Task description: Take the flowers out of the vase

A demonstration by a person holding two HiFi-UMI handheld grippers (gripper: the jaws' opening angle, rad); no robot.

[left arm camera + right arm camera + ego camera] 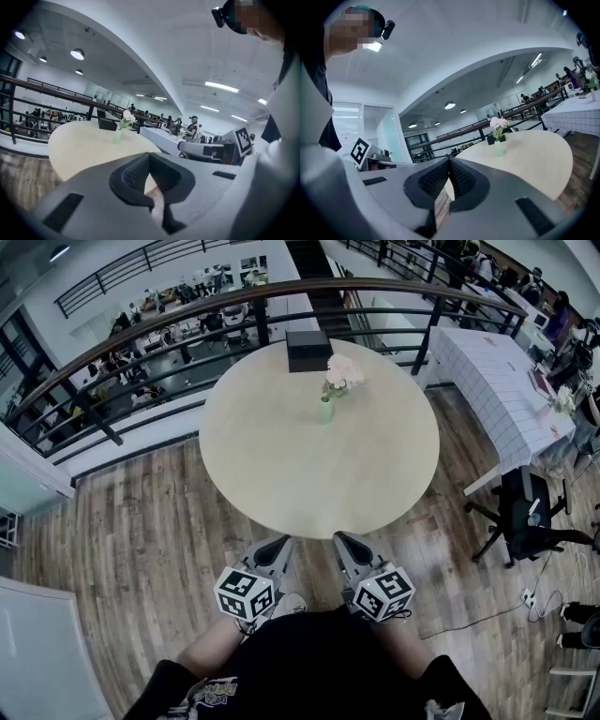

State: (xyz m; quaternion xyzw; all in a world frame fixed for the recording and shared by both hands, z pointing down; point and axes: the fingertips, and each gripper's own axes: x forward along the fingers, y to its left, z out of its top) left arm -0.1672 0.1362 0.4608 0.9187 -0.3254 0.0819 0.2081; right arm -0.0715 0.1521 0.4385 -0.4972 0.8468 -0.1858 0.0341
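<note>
A small pale green vase (324, 411) stands on the far half of a round beige table (281, 474), holding pale pink flowers (343, 371) on green stems. The same vase (116, 136) and flowers (127, 116) show far off in the left gripper view, and the vase (499, 148) with its flowers (498, 123) in the right gripper view. My left gripper (278, 547) and right gripper (345, 544) hang side by side at the table's near edge, well short of the vase. Both are shut with nothing between the jaws.
A black box (308, 350) sits at the table's far edge behind the vase. A curved dark railing (187, 306) runs behind the table. A white-clothed table (502, 390) and a black office chair (525, 517) stand to the right. Wooden floor surrounds the table.
</note>
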